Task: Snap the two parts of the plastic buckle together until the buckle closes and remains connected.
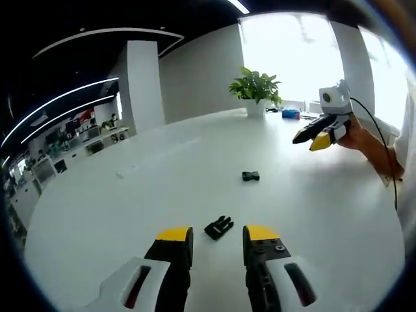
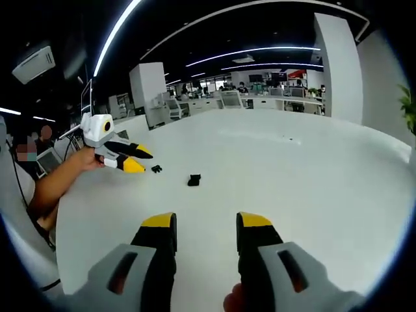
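The black pronged buckle half [image 1: 219,227] lies on the white table [image 1: 130,201] just ahead of my left gripper [image 1: 218,234], whose yellow-tipped jaws stand open and empty on either side of it. The black socket half [image 1: 250,175] rests farther out, apart from the first. My right gripper [image 1: 309,140] hovers above the table at the right, held by a hand, jaws apart. In the right gripper view my right gripper [image 2: 207,221] is open and empty. The socket half [image 2: 194,180] and the pronged half [image 2: 156,169] lie ahead, and the left gripper [image 2: 139,160] is just left of them.
A potted plant [image 1: 255,90] and a small blue object [image 1: 290,114] stand at the table's far edge by the bright window. A white pillar [image 1: 143,84] and office desks lie beyond. A person's forearm [image 2: 55,182] reaches in from the left.
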A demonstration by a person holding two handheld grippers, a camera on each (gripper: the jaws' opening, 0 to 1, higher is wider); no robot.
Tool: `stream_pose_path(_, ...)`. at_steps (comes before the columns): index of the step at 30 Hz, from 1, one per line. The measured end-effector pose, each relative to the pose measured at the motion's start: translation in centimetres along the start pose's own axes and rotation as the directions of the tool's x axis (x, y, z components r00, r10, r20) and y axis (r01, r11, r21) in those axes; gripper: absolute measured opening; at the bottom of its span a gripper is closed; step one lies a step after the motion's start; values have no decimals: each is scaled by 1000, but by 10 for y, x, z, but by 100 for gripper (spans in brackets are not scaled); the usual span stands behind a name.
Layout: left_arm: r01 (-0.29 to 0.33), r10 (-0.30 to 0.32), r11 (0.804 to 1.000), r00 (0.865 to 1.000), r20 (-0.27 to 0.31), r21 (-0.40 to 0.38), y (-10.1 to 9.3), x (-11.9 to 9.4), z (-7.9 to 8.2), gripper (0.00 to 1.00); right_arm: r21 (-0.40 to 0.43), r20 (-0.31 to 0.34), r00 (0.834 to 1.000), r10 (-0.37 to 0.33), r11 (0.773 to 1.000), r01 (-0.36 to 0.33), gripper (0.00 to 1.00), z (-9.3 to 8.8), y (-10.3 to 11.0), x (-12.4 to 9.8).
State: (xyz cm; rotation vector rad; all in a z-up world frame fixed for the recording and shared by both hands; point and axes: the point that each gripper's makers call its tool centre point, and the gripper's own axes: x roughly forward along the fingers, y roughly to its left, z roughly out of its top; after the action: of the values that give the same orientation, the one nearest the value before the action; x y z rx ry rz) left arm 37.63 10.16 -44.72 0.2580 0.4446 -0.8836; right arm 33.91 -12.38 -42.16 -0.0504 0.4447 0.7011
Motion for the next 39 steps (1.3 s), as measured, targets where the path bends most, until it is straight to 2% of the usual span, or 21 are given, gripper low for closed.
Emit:
stream_pose_path(6, 21, -21, 1000, 1000, -4, 13, 0, 2, -1, 29, -14, -20, 999, 33, 999, -34, 37, 0, -2, 11)
stream_pose_path(17, 42, -41, 999, 999, -15, 29, 3, 4, -2, 29, -65, -46, 997, 66, 996, -69, 37, 4, -1, 19)
stream_pose_path(24, 48, -46, 998, 998, -33, 42, 1, 5, -3, 28, -67, -48, 995, 84, 994, -87, 36, 9, 1, 23)
stream_pose_path(28, 52, -51, 998, 998, -34, 43, 1, 6, -2, 28, -46, -36, 993, 116, 992, -118, 36, 15, 5, 25)
stream_pose_path(39, 63, -62, 997, 997, -40, 32, 1, 10, -6, 26, -63, -50, 990, 135, 988, -138, 36, 20, 5, 38)
